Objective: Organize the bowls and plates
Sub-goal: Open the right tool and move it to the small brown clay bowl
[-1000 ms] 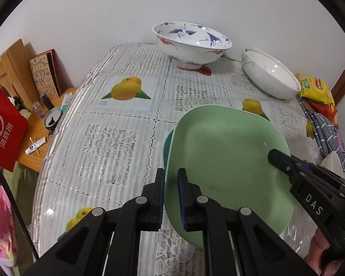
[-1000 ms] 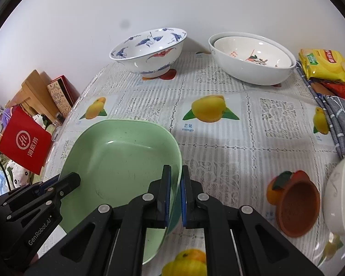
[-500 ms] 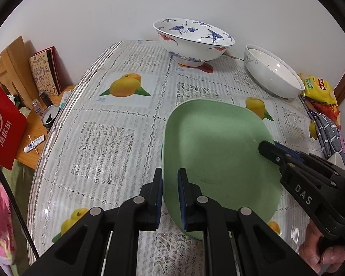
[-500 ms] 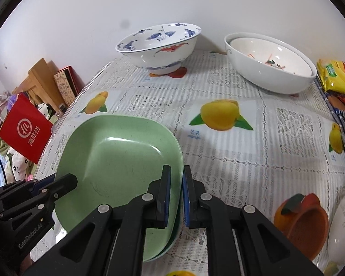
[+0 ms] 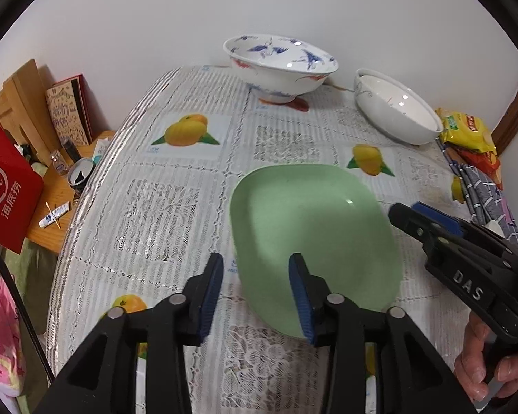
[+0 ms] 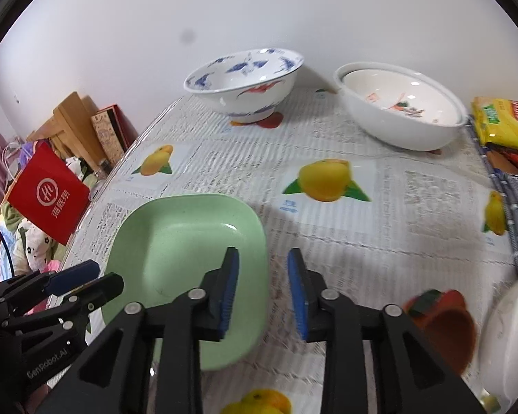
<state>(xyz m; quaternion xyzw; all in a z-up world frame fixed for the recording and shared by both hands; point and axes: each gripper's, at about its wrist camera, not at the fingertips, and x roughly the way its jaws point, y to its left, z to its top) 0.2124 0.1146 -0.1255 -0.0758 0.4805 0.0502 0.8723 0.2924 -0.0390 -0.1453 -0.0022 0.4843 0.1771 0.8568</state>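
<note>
Pale green plate (image 5: 314, 227), fruit-print tablecloth (image 5: 176, 200)

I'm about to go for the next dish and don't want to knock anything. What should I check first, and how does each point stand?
1. Left gripper open: ok, jaws spread on either side of the plate's near rim.
2. Right gripper open: ok, jaws apart over the plate's right edge.
3. Green plate released and resting on the table: ok.
4. Another plate stacked beneath it: cannot tell.
5. Blue-and-white bowl and white bowl upright, apart from the plate: ok.
6. Brown cup near the right gripper's path: not ok, close beside it.
</note>
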